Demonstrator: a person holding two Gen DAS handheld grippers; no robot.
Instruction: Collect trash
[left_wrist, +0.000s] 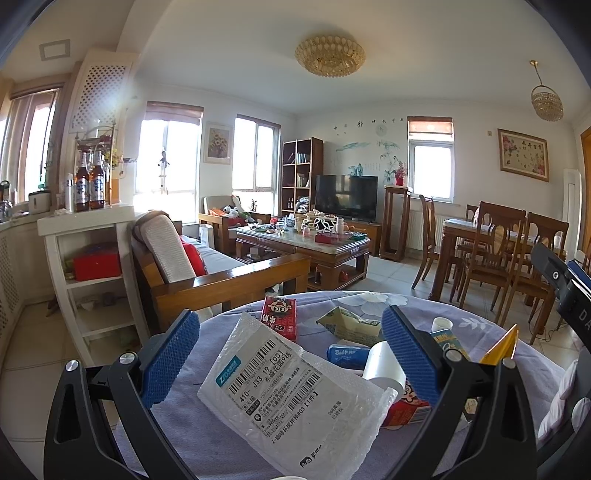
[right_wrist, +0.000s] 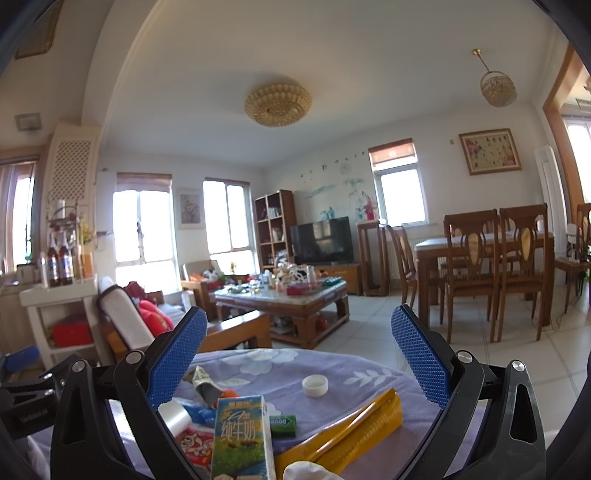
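My left claw (left_wrist: 291, 354) hangs spread wide over the white mailer bag (left_wrist: 291, 402), which lies flat on the bench (left_wrist: 207, 373) at its near edge. I judge it light, limp and slick, so I would pinch a loose corner, not the flat middle. My right claw (right_wrist: 299, 354) is spread too, holding nothing, above the upright milk carton (right_wrist: 242, 437). That looks light, stiff and easily tipped; I would grip its flat sides.

Sofa (left_wrist: 207, 258), television (left_wrist: 346, 197), dining table (right_wrist: 484, 247)
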